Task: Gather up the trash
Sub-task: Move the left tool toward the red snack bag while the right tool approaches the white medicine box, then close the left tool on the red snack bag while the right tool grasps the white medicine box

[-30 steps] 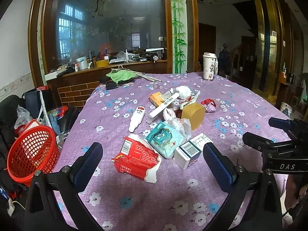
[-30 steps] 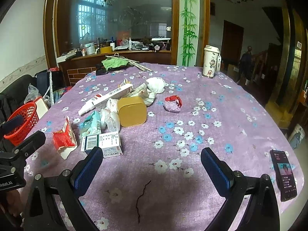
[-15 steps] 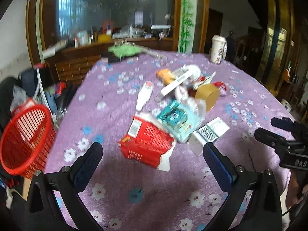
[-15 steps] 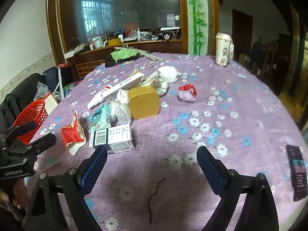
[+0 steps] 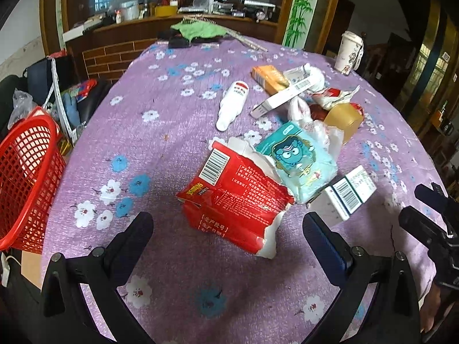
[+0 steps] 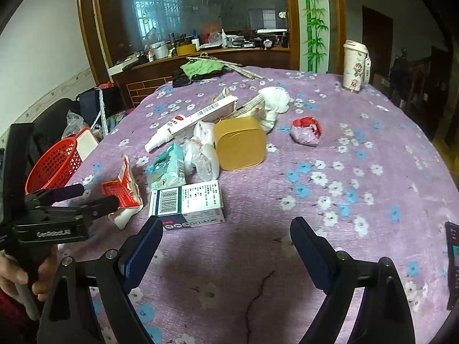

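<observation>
Trash lies in one loose cluster on the bench (image 5: 160, 172), which carries a purple flowered cloth. Counted items: one torn red wrapper (image 5: 235, 200), nearest the left claw (image 5: 228, 230); one teal cartoon packet (image 5: 298, 160) touching the wrapper's far edge; one white barcode box (image 6: 186, 200) just beside the packet; one tan square tub (image 6: 239, 142); one white tube (image 5: 232, 104); one long white carton (image 6: 206, 114); one orange box (image 5: 268, 77); one crumpled white bag (image 6: 203, 154) between packet and tub; one white wad (image 6: 275, 103); one red-and-purple crumpled scrap (image 6: 307, 132) lying apart to the right of the tub.

Containers — one red mesh basket (image 5: 25, 177) stands off the bench's left edge; from the left wrist view its visible interior shows bare mesh only. One white lidded cup (image 6: 354, 66) stands upright at the far edge; contents cannot be told.

Left claw: spread wide, holding nothing, poised over the red wrapper. Right claw (image 6: 226, 246): spread wide, holding nothing, just short of the barcode box. One phone (image 6: 452, 252) lies at the bench's right edge.
</observation>
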A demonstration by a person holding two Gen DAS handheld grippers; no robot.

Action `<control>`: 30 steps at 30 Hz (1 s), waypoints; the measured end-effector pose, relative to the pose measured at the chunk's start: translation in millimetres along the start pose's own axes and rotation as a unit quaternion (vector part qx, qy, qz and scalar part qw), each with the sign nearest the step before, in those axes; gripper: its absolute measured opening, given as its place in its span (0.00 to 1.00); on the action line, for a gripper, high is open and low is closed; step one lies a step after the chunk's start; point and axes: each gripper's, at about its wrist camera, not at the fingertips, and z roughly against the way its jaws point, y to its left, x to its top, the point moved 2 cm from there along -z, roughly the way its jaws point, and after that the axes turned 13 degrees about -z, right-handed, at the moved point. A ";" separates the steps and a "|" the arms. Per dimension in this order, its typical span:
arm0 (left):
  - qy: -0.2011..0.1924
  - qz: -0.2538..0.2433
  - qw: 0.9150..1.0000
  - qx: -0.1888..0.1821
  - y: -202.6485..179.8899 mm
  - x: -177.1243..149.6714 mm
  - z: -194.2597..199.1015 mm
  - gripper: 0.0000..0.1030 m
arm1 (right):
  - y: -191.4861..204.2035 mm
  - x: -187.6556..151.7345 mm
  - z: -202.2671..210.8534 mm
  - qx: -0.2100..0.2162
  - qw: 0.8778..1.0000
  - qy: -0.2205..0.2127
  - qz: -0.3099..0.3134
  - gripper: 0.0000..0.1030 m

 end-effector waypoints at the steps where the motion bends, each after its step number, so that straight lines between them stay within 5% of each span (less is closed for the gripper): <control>1: 0.003 0.000 1.000 -0.002 -0.5 0.8 -2.3 1.00 | 0.4 0.1 -1.6 0.000 1.000 0.002 0.000 0.90; 8: 0.021 -0.009 1.000 0.001 -3.6 4.2 -15.2 0.96 | 0.0 1.1 -9.6 0.009 1.000 0.017 -0.005 0.87; 15: 0.027 -0.016 1.000 0.000 -5.8 7.4 -24.5 0.65 | 2.4 2.6 -17.1 0.025 0.999 0.035 -0.006 0.86; 16: 0.023 -0.016 1.000 0.000 -5.3 7.2 -23.6 0.54 | 3.6 3.0 -18.0 0.026 0.999 0.038 -0.004 0.86; 30: -0.008 -0.013 1.000 0.008 10.3 4.8 0.8 0.54 | 42.4 3.1 -63.7 0.019 0.995 0.082 0.049 0.87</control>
